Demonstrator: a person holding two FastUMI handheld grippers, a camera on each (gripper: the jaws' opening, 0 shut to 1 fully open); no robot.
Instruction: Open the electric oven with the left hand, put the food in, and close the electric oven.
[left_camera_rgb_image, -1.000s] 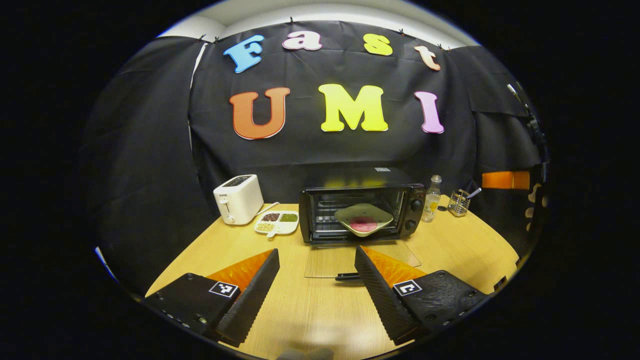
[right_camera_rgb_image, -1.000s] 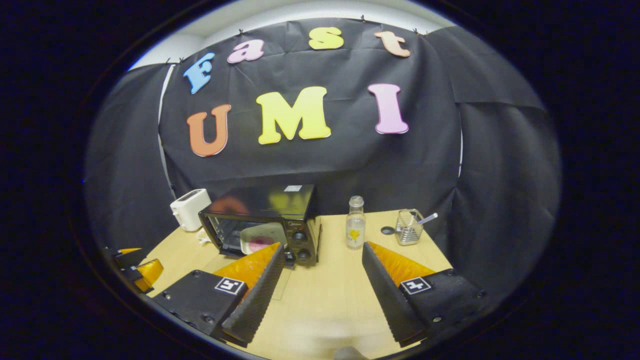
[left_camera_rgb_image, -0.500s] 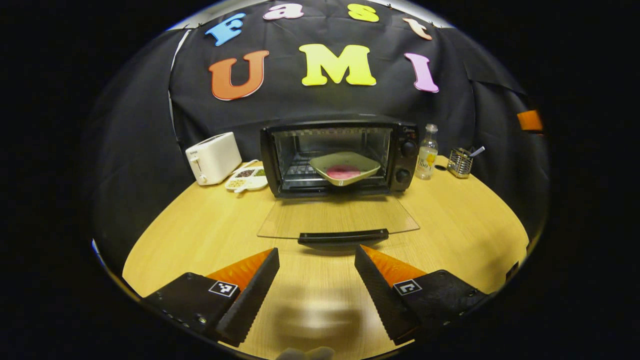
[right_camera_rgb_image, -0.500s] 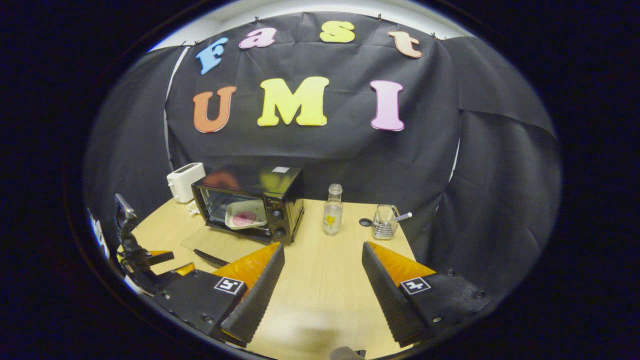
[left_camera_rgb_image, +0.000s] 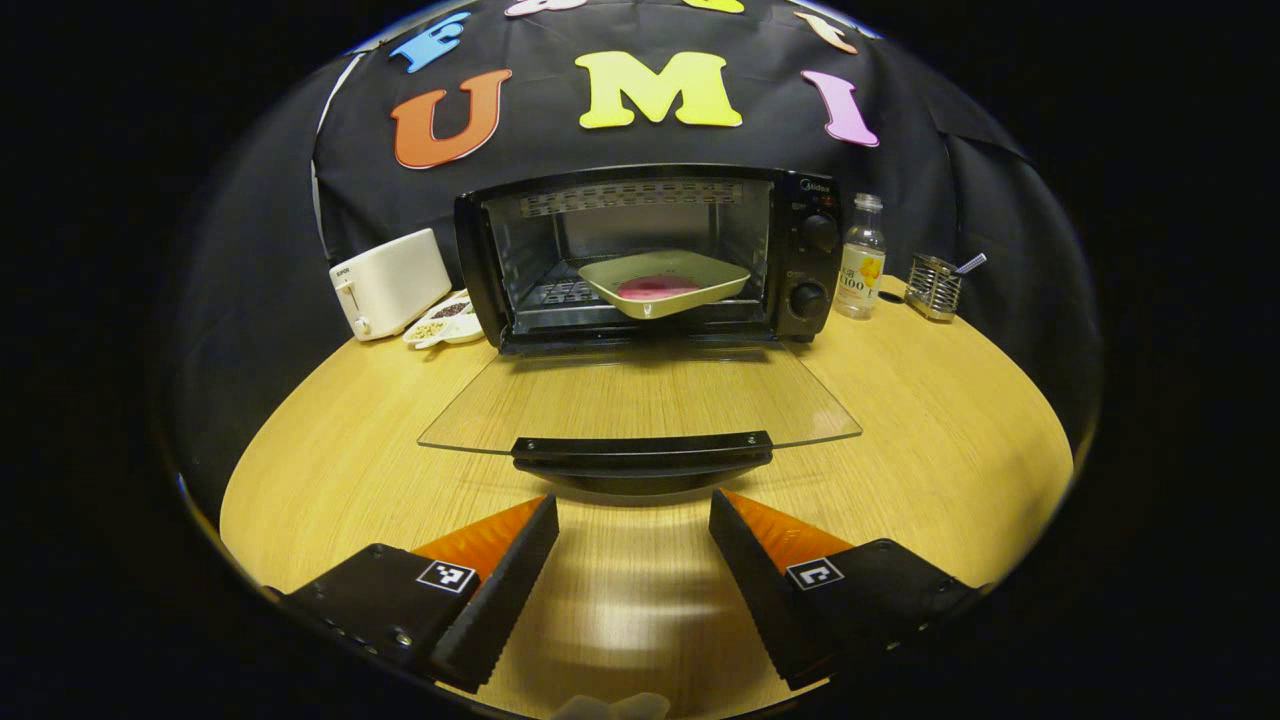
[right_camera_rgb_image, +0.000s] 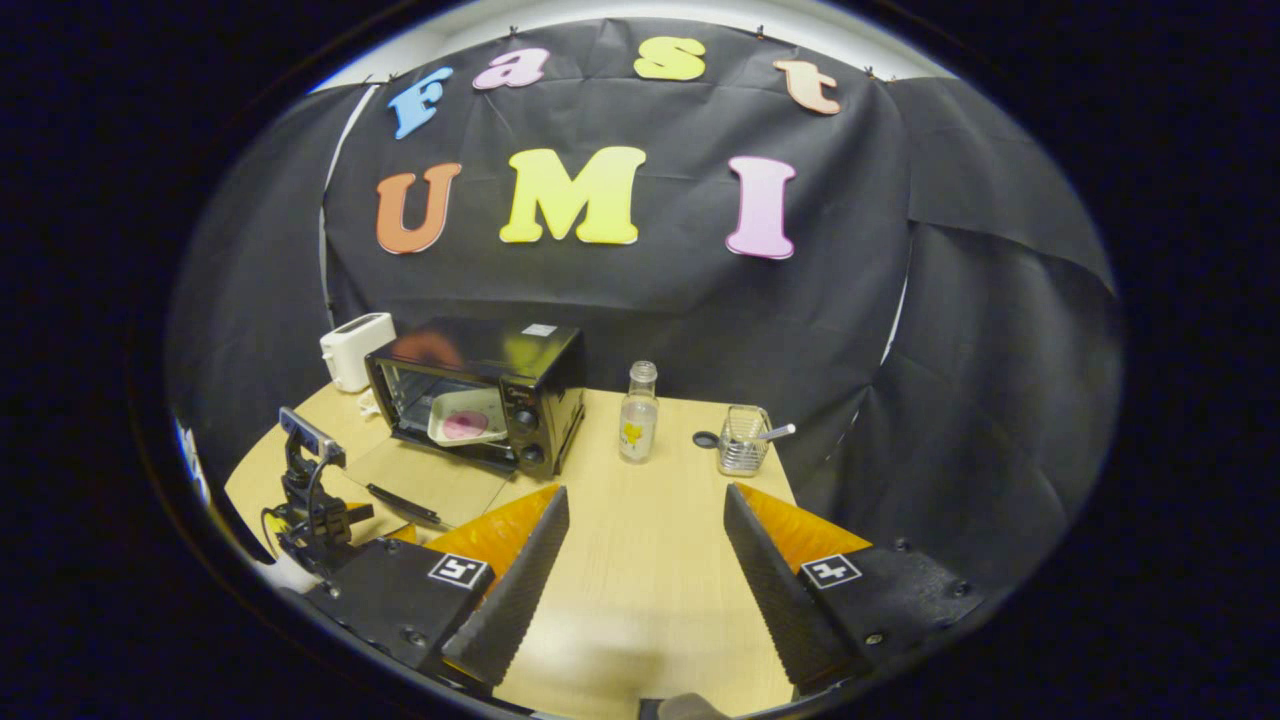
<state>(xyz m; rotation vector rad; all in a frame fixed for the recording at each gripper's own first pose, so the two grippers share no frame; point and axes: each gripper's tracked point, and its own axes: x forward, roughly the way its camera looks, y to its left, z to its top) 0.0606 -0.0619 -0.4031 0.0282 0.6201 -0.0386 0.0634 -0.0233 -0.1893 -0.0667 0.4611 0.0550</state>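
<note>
Straight ahead of the left gripper's fingers (left_camera_rgb_image: 505, 590), the handle (left_camera_rgb_image: 641, 452) of the oven door (left_camera_rgb_image: 640, 400), the door lying flat on the table (left_camera_rgb_image: 330, 440). Beyond the door, the electric oven (left_camera_rgb_image: 648, 255), with a plate (left_camera_rgb_image: 664, 282) of food (left_camera_rgb_image: 656, 288) on the rack inside. Left of the oven, a divided dish (left_camera_rgb_image: 445, 322), then a toaster (left_camera_rgb_image: 389, 284). Right of the oven, a bottle (left_camera_rgb_image: 860, 258), then a wire holder (left_camera_rgb_image: 933, 286).

Ahead and left of the right gripper's fingers (right_camera_rgb_image: 770, 590), the oven again; ahead between them, the bottle and the holder. At the far left, the left gripper (right_camera_rgb_image: 310, 495) just before the door's handle.
</note>
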